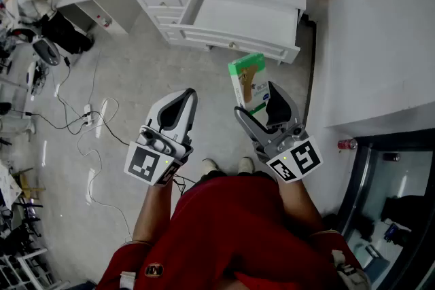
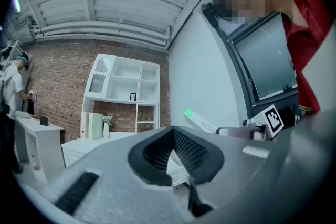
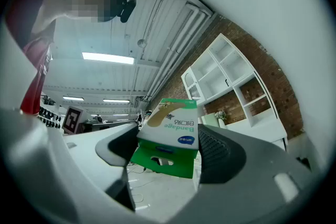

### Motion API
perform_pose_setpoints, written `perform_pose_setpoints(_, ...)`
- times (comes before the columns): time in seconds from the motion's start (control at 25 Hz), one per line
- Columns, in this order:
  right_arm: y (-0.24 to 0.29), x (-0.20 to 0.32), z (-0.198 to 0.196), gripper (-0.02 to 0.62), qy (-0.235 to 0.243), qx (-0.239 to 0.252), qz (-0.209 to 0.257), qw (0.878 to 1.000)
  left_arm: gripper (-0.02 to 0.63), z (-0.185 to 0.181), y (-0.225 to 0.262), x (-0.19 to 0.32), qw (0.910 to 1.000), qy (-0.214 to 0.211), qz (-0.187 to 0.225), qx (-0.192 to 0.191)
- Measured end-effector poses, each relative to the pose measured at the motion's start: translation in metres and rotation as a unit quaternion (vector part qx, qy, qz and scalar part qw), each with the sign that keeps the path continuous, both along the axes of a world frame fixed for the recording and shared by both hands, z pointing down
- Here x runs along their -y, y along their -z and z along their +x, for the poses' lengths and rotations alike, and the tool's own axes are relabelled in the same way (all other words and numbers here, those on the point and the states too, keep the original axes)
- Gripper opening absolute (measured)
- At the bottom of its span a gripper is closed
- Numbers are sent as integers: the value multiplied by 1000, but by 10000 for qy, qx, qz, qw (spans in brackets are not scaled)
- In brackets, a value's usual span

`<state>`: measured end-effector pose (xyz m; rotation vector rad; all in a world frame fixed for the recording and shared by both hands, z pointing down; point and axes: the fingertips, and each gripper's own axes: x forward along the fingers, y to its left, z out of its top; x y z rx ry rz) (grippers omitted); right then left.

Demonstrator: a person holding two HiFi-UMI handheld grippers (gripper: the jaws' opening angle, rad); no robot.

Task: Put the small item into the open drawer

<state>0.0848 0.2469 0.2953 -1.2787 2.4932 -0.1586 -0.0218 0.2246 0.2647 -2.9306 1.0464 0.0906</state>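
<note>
The green-and-white box (image 3: 169, 136) reads "Bandage" (upside down from here); the blue oval at the word's five o'clock is illegible.

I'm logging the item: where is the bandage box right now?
Head view, right of centre: the bandage box is held between the right gripper's fingers, in the air short of the open drawer of the white dresser.

The person (image 1: 234, 248) is wearing a red short-sleeved shirt (image 1: 224, 214) and pale shoes (image 1: 209, 165). Left gripper (image 1: 189, 94) and right gripper (image 1: 257, 100) are showing grey shells, black ribbed pads (image 2: 191, 152) (black-and-white marker cubes (image 1: 151, 165) behind).
</note>
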Motion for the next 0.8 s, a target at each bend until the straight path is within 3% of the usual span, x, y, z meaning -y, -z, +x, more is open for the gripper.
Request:
perform_pose_setpoints(0.6, -6, 4, 22, 365, 131, -126, 12, 9998, 2, 7, -2, -1, 9991, 425, -41, 86)
perform_pose_setpoints(0.8, -23, 14, 15, 365, 104, -253, -4, 9996, 2, -11, -19, 9, 9985, 543, -55, 56)
